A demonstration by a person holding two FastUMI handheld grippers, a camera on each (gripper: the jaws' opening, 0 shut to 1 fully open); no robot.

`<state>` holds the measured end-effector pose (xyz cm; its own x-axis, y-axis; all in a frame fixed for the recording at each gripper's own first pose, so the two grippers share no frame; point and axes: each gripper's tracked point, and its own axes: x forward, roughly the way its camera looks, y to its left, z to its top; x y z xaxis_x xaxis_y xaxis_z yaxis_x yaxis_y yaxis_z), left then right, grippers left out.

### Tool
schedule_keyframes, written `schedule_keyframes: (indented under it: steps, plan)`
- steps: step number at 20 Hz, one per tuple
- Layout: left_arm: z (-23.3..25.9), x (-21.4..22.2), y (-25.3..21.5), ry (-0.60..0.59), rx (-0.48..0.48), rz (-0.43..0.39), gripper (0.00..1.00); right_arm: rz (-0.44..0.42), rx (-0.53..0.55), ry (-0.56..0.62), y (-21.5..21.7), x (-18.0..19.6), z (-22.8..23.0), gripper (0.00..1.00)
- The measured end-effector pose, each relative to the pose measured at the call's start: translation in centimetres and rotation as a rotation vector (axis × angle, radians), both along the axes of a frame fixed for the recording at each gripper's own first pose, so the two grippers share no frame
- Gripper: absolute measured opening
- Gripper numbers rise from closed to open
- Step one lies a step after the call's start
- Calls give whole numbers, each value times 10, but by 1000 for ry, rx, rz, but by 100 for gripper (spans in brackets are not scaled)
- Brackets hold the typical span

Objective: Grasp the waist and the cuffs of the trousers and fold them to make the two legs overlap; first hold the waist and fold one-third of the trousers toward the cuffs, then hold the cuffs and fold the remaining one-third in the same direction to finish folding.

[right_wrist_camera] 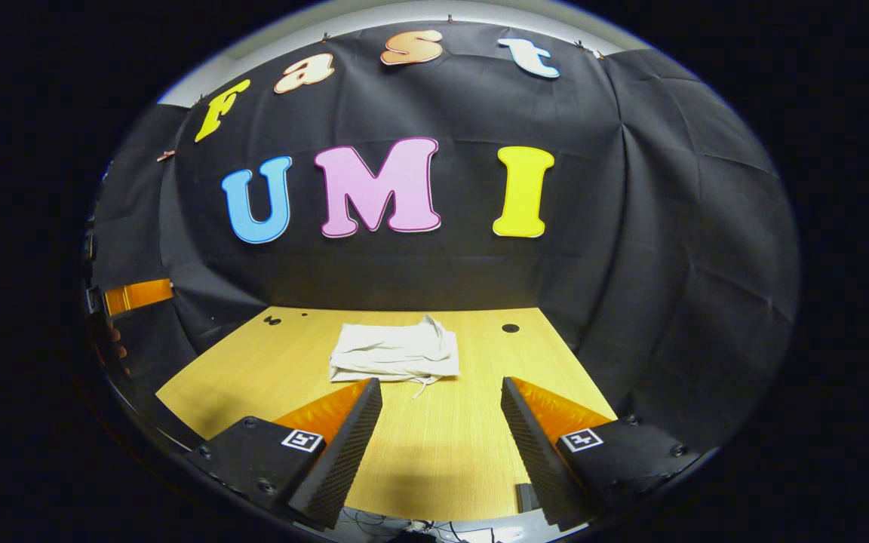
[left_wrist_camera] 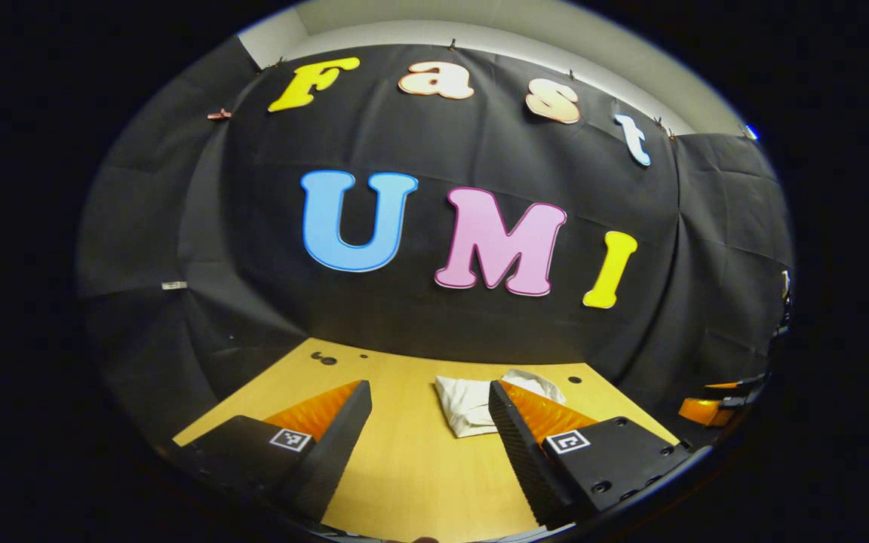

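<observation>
Trousers (right_wrist_camera: 395, 351) folded on table (right_wrist_camera: 442, 452), beyond both grippers' parted fingers (right_wrist_camera: 344, 445)

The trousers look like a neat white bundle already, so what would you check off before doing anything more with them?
1. Left gripper jaws apart, holding nothing: ok.
2. Right gripper jaws apart, holding nothing: ok.
3. Trousers lie on the table, clear of both grippers: ok.
4. Folded into a compact stack: ok.
5. Loose cord tucked in: not ok, it trails from the near edge.
6. Legs overlap evenly: cannot tell.
</observation>
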<state>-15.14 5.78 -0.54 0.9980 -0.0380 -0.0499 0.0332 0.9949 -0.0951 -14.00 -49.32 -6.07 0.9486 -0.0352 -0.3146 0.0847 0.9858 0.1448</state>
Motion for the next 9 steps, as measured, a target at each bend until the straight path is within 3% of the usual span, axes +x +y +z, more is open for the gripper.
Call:
schedule_keyframes:
  steps: [3,9]
  plan:
    - [4,-28,10,-15,48,10,97,-21,-28,-30,-1,-14,19,97]
    - [-2,-44,1,-3,25,-12,97,-61,-25,-99,1,-22,49,98]
